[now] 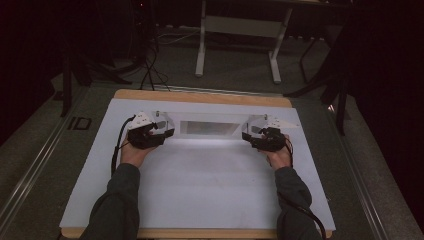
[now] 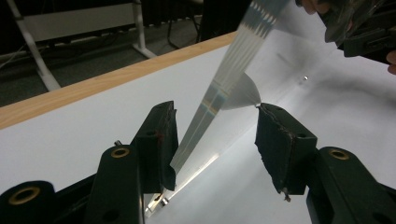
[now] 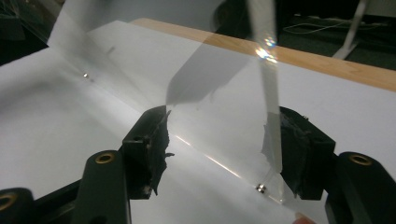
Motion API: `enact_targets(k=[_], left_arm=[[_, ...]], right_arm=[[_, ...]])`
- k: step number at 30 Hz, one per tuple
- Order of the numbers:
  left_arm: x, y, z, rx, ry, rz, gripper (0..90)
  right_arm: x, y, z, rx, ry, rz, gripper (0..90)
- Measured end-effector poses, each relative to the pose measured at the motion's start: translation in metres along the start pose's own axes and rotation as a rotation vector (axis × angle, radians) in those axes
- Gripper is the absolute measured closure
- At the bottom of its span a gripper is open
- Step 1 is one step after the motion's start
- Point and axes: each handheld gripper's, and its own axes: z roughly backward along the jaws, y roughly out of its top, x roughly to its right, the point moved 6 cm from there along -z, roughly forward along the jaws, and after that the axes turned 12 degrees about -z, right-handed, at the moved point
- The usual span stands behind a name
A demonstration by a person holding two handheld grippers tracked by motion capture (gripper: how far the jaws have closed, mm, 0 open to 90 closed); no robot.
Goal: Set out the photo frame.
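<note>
Your left claw (image 1: 167,131) sits left of centre in the high view, your right claw (image 1: 248,134) right of centre, with a clear plastic sheet (image 1: 207,128) stretched between them over the white mat (image 1: 210,185) on the desk (image 1: 200,97). In the left gripper view the sheet's edge runs between jaws standing wide, not pinched. In the right gripper view the jaws stand wide too, the film between them; whether they press it I cannot tell.
</note>
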Motion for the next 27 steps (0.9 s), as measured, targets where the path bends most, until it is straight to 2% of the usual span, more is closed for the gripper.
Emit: enact_targets(k=[4,9,13,15,18,23,26,27], left_arm=[[-0.001,0.001,0.000,-0.008,-0.009,-0.002,48.0],[-0.001,0.003,-0.001,-0.023,0.000,-0.014,48.1],[-0.003,0.006,-0.002,-0.036,0.005,-0.024,48.7],[-0.004,0.007,-0.003,-0.040,0.011,-0.030,48.8],[-0.006,0.008,-0.004,-0.037,0.027,-0.017,48.3],[-0.009,0.012,-0.007,-0.040,0.044,0.002,47.9],[-0.012,0.011,-0.006,-0.031,0.055,0.032,48.0],[-0.013,0.010,-0.006,-0.025,0.050,0.057,48.1]], right_arm=[[-0.001,0.001,0.000,-0.003,-0.013,0.018,39.1],[-0.002,0.002,0.001,-0.004,-0.019,0.019,39.2],[-0.005,0.008,0.005,0.027,-0.002,0.008,39.5],[-0.007,0.013,0.008,0.018,-0.012,0.034,41.8],[-0.008,0.017,0.010,0.030,-0.008,0.027,42.2],[-0.007,0.021,0.008,0.045,-0.032,0.011,42.4],[-0.008,0.024,0.007,0.059,-0.033,-0.001,45.1],[-0.009,0.024,0.007,0.062,-0.030,-0.007,47.2]])
